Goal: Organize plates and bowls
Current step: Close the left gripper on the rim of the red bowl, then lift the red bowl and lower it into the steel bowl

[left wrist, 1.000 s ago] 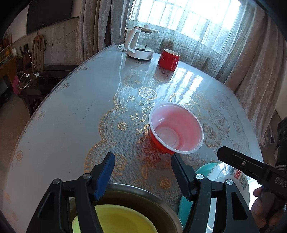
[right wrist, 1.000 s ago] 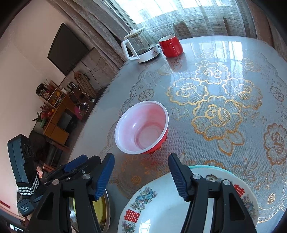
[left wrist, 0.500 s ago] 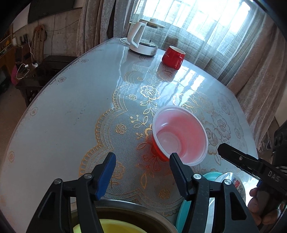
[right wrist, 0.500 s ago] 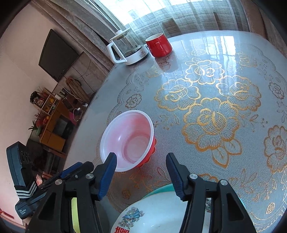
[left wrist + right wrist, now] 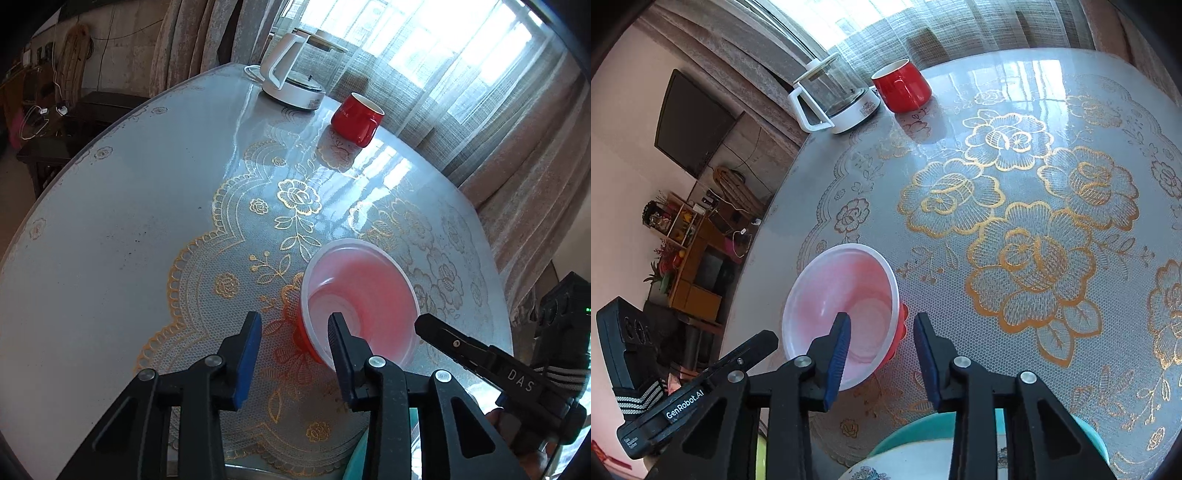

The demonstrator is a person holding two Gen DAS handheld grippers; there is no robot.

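- The red plastic bowl with a white inside [image 5: 360,306] sits upright on the gold-flowered lace tablecloth [image 5: 1027,236], in from the near edge of the round tabletop [image 5: 110,229]; both grippers are closing in on it.
- The left gripper [image 5: 293,356] has just been narrowing its jaws. They stand part-spread, one finger over the bowl's near rim, no pad visibly pressing.
- The right gripper [image 5: 881,352] has likewise been closing. Its left finger hangs over the bowl's hollow, its right finger outside the wall, a gap showing on both sides.
- The step looks like grasping the bowl; next, one gripper should settle astride the rim and pinch.
- A white patterned plate on a teal dish [image 5: 923,428] lies at the near edge.
- Readable writing: "DAS" on the right gripper's body, "GenRobot.AI" on the left one's.
- A red mug [image 5: 356,118] and glass kettle [image 5: 834,99] stand at the far edge.
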